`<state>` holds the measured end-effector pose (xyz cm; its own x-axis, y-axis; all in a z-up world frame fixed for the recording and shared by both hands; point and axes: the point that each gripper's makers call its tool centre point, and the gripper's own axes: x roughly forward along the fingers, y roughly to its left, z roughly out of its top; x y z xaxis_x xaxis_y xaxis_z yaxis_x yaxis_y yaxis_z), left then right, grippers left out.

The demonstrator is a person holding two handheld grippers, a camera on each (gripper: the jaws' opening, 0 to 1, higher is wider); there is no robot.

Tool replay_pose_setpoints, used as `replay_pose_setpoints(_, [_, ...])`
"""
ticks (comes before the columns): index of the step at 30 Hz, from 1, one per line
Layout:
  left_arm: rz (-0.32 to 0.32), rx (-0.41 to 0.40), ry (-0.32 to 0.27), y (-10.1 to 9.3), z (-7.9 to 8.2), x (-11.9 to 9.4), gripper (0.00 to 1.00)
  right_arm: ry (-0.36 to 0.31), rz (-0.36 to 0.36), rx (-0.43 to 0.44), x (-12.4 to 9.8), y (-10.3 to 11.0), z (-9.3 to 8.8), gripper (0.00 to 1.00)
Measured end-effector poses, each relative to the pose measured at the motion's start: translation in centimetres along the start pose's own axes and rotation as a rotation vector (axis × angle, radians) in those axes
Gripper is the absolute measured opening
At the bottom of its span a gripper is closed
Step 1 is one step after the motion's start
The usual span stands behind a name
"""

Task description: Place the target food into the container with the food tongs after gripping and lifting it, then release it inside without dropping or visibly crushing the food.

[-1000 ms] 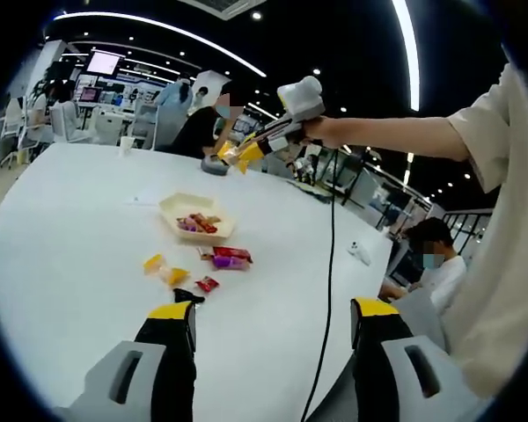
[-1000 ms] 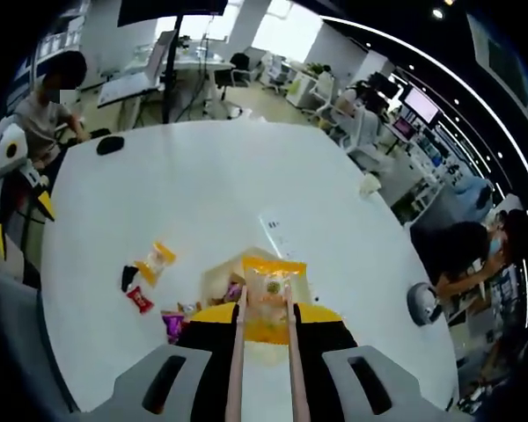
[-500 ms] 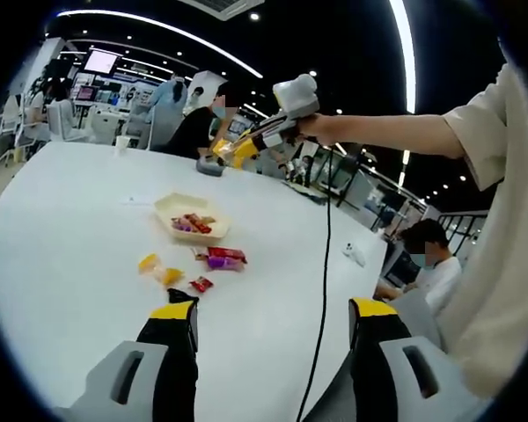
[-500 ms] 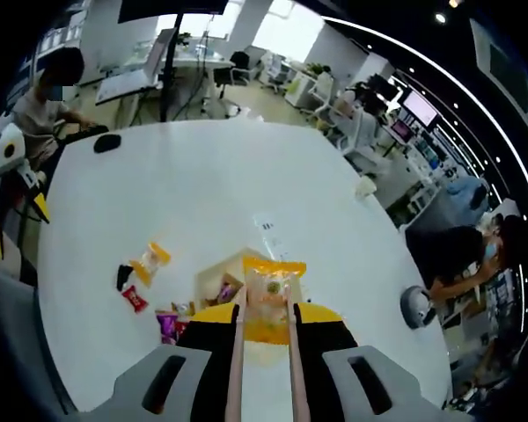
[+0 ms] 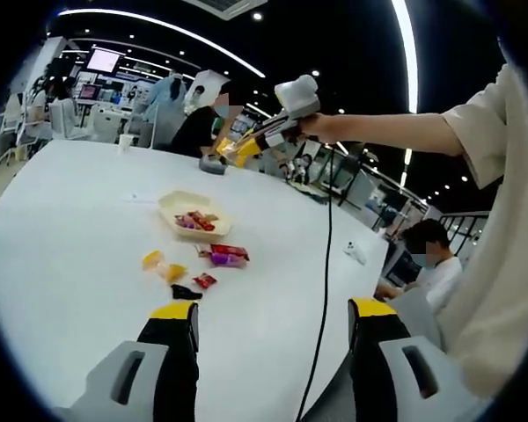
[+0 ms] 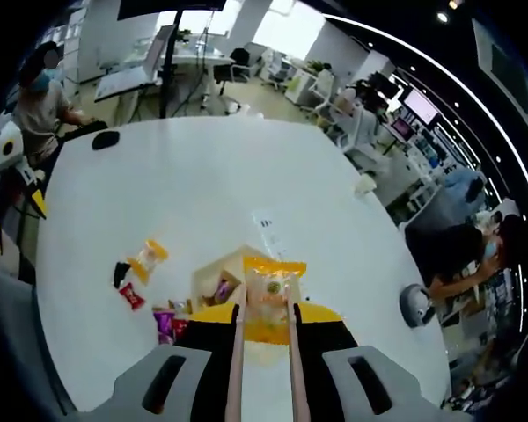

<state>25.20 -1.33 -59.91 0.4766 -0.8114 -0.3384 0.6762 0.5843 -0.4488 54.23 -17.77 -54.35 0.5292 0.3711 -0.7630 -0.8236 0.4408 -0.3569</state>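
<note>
Landmark: the shallow cream plastic tray (image 5: 194, 211) on the round white table (image 5: 70, 220).

Change over the last second: slight. The right gripper (image 6: 262, 303) has stayed clamped on the thin wooden food tongs (image 6: 236, 369), and the tongs keep their pinch on the yellow-and-clear snack packet (image 6: 269, 286). In the right gripper view the tray (image 6: 213, 271) has slid a little nearer beneath the packet; this is camera drift. The packet is high above the tray, not yet in. Judgement: carry phase, descent and release outstanding. Packet looks uncrushed.

Left gripper (image 5: 273, 330): jaws wide apart, empty, well back from the tray.

Table: loose wrapped sweets (image 5: 213, 257) just beside the tray, on its near side. A black cable (image 5: 326, 264) hangs beyond.

Room: open office, ceiling light strips, desks, seated people past the tray.
</note>
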Motion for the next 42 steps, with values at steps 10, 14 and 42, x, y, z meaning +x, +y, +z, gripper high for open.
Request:
replay_pose_setpoints(10, [0.002,0.001,-0.002,-0.1,0.0,0.0,0.68,0.004,0.002,-0.014,-0.3,0.6,0.2,0.23])
replay_pose_setpoints(14, [0.002,-0.001,-0.003,-0.2,-0.1,0.0,0.68,0.004,0.000,-0.014,-0.5,0.8,0.2,0.23])
replay_pose_setpoints(42, [0.007,-0.013,-0.001,0.1,-0.4,-0.3,0.68,0.026,0.007,-0.030,-0.4,1.1,-0.2,0.24])
